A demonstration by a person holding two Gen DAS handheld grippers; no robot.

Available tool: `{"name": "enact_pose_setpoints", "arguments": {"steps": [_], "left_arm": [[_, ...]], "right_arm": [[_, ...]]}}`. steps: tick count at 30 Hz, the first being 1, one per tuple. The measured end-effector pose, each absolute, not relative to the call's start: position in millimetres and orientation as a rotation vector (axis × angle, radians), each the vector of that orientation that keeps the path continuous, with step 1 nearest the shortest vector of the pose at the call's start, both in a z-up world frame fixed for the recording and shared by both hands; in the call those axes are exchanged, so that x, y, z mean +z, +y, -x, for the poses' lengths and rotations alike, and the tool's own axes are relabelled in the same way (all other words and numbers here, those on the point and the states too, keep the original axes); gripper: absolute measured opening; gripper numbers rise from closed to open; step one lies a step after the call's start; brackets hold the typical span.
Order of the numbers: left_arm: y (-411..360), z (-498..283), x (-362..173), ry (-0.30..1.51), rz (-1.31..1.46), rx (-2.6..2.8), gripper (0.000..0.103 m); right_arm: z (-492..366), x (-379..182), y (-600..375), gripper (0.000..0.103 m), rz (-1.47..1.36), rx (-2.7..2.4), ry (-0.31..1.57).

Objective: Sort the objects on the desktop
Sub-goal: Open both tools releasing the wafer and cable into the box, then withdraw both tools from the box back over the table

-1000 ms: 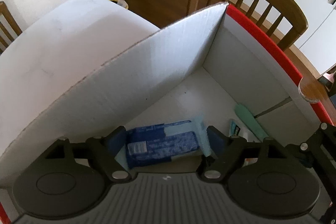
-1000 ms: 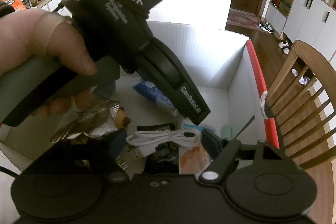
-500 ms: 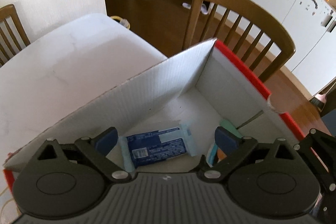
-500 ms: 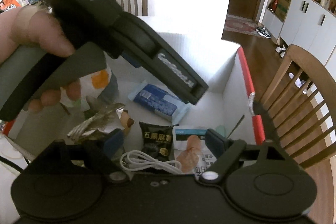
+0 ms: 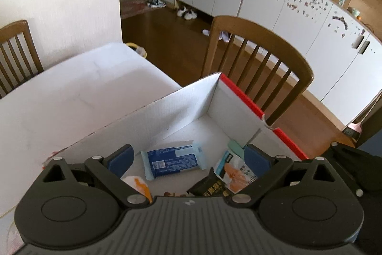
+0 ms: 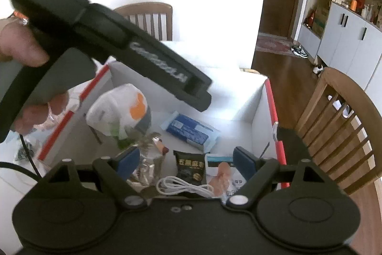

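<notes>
A white cardboard box with red rims (image 5: pixel 241 92) (image 6: pixel 271 106) holds the sorted objects. In it lie a blue tissue pack (image 5: pixel 173 161) (image 6: pixel 191 129), a black snack packet (image 6: pixel 191 166) (image 5: pixel 210 189), a white-and-orange food packet (image 5: pixel 235 171) (image 6: pixel 225 173), a white cable (image 6: pixel 183 185), a white bag with an orange patch (image 6: pixel 121 109) and a silvery wrapper (image 6: pixel 148 159). My left gripper (image 5: pixel 188 158) is open and empty above the box. My right gripper (image 6: pixel 185 159) is open and empty above the box; the left tool's body (image 6: pixel 114 44) crosses its view.
The box stands on a white table (image 5: pixel 71 92). A wooden chair (image 5: pixel 257 59) stands behind the box, another chair (image 5: pixel 16 51) at the table's far left. A black cord (image 6: pixel 26 152) and clutter lie on the table left of the box.
Both grippers have risen and pulled back from the box, so more of its contents and the room show. The blue tissue pack lies where it was.
</notes>
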State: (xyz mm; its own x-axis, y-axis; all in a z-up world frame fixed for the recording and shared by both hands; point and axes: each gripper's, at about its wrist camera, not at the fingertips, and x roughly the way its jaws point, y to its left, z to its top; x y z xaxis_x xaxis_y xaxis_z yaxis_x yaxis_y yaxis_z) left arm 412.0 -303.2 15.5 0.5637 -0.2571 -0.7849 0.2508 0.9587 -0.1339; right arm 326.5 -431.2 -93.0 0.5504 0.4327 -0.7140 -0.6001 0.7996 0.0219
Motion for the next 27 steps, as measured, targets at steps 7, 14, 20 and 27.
{"name": "enact_pose_setpoints", "arguments": {"steps": [7,14,20,27], "left_arm": [[-285.0,-375.1,39.2,0.879,0.047,-0.293,0.099],[-256.9,-339.0,56.4,0.829,0.063,-0.306,0.099],[-222.7,-305.9,66.3,0.796,0.057,-0.306,0.099],[-181.5,-278.1,73.7,0.765,0.046,-0.3,0.099]], "right_arm": [[-303.9,-73.3,-428.6,0.085,0.213,0.635,0.737],[-273.4,-56.4,-411.7,0.085,0.212,0.637,0.712],[-240.9,-42.7,-394.8,0.086,0.177,0.62,0.672],[-213.6,-37.3,-366.6,0.086,0.148,0.615,0.663]]}}
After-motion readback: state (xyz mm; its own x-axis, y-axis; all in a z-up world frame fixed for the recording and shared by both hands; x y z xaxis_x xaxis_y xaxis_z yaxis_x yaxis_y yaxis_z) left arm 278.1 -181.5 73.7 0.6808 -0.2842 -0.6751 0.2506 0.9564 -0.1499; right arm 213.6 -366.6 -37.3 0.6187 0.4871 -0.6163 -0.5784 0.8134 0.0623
